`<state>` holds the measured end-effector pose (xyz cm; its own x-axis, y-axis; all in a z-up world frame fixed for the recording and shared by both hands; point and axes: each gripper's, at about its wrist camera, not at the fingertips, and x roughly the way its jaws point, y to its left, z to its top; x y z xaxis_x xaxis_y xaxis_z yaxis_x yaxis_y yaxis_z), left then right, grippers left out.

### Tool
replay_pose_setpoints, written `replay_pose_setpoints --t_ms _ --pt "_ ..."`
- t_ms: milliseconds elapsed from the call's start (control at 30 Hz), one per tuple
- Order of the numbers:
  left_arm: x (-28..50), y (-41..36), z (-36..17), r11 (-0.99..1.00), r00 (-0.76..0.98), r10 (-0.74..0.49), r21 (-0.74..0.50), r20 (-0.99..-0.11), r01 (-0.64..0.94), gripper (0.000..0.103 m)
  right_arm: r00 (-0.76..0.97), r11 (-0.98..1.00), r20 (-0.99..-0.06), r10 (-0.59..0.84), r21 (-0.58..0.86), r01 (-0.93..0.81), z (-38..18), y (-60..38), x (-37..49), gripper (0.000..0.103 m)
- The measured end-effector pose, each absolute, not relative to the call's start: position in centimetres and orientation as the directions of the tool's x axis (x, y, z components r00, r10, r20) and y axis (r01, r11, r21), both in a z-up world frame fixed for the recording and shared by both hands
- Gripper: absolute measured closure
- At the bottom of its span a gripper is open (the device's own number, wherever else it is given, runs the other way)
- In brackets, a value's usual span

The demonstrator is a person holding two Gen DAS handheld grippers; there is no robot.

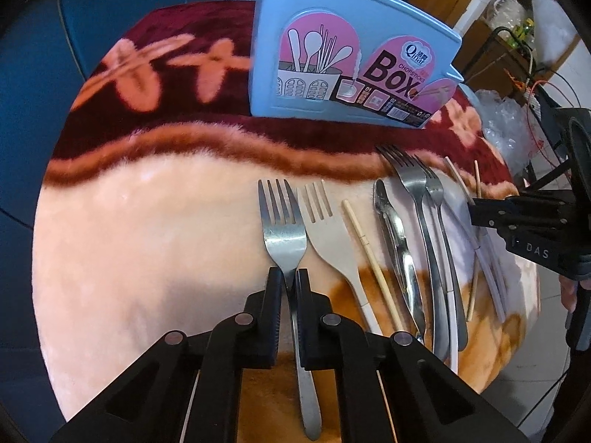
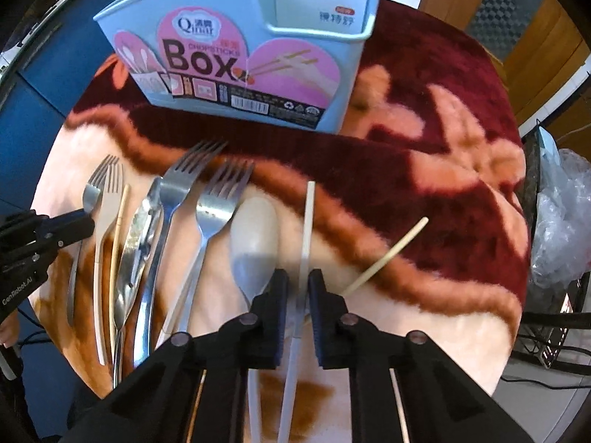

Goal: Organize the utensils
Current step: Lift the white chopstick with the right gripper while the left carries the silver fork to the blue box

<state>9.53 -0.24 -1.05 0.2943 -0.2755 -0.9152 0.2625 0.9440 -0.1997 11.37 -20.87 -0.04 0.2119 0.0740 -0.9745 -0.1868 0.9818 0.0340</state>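
In the left wrist view the left tool [image 1: 291, 282] is sitting closed on the neck of a steel fork [image 1: 282, 221], its pads pinching the stem while the tines are pointing away over the fuzzy pink and maroon blanket [image 1: 147, 221] covering the desk. Just beside it are lying a beige fork [image 1: 325, 225], a wooden chopstick [image 1: 369, 254], a pair of metal tongs [image 1: 395, 236] and two more steel forks [image 1: 417, 192], with the right tool [image 1: 476, 212] reaching in from the right edge. The right wrist view is showing what that one hides: the right tool [image 2: 298, 284] is closing around a white chopstick [image 2: 306, 229], the stick running between the fingers, though whether the pads are pressing it is unclear. A pale spoon [image 2: 255, 229] is lying just left of it and a second, tilted chopstick [image 2: 391, 251] to the right. Farthest off, the light blue chopstick box [image 2: 236, 59] is standing upright on the maroon part of the blanket, and only this view is showing its small open side compartment [image 2: 321, 11]
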Motion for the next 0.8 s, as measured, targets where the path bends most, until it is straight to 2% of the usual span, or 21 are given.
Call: replay_pose_setpoints --t_ms 133,367,567,800 --pt "9.3 0.5 -0.9 0.931 0.308 -0.326 -0.246 -0.894 0.271 0.097 0.231 0.979 -0.969 0.085 0.039 -0.200 0.0 -21.0 11.3 0.096" --pt "7.7 0.8 0.5 0.915 0.403 -0.370 -0.256 -0.837 0.311 0.097 0.370 0.971 -0.911 0.180 0.105 -0.215 1.0 -21.4 8.9 0.097" --pt "6.5 1.4 3.4 0.907 0.527 -0.411 -0.277 -0.744 0.317 0.098 0.522 0.965 -0.815 0.252 0.171 -0.198 3.3 -22.6 6.6 0.097" --pt "5.7 1.7 6.9 0.897 0.639 -0.439 -0.272 -0.631 0.348 0.101 0.697 0.971 -0.677 0.236 0.146 -0.187 6.1 -23.1 4.5 0.097"
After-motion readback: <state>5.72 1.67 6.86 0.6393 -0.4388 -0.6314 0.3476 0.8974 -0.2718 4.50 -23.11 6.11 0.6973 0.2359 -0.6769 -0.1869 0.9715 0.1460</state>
